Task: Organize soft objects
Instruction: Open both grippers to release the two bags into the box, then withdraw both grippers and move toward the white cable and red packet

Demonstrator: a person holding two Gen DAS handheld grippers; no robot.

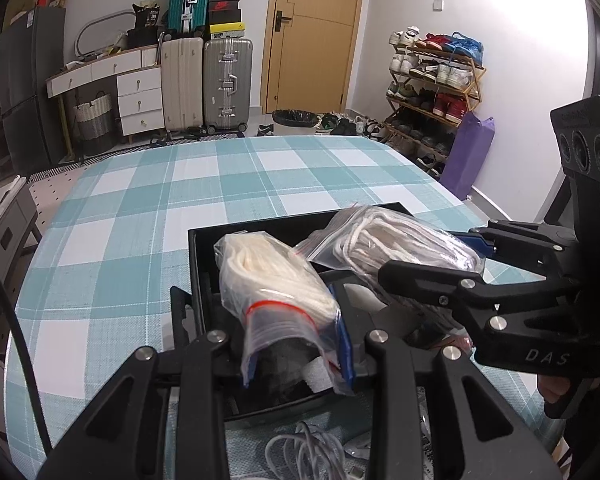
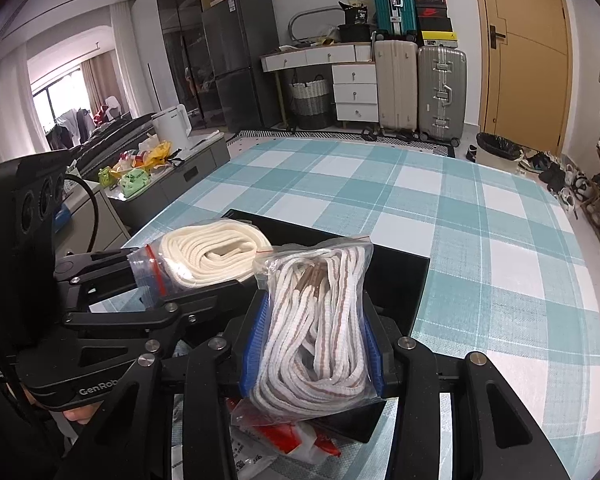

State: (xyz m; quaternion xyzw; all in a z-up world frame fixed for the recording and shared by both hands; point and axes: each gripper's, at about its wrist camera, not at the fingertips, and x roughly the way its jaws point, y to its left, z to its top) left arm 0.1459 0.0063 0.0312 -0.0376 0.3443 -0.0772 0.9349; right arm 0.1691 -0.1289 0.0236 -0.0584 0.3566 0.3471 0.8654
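My left gripper (image 1: 296, 360) is shut on a clear zip bag of cream rope (image 1: 276, 284), held over a black box (image 1: 198, 264). The same bag shows in the right wrist view (image 2: 212, 258). My right gripper (image 2: 310, 356) is shut on a clear zip bag of white and brown striped laces (image 2: 316, 328), held over the same black box (image 2: 400, 280). In the left wrist view the laces bag (image 1: 396, 244) hangs beside the cream rope bag, with the right gripper (image 1: 432, 256) coming in from the right.
The box sits on a table with a teal and white checked cloth (image 1: 180, 208). A coiled white cable (image 1: 308, 448) and red and white packets (image 2: 284, 436) lie on the table in front of the box. Suitcases (image 1: 228, 84), a drawer unit and a shoe rack (image 1: 432, 92) stand beyond the table.
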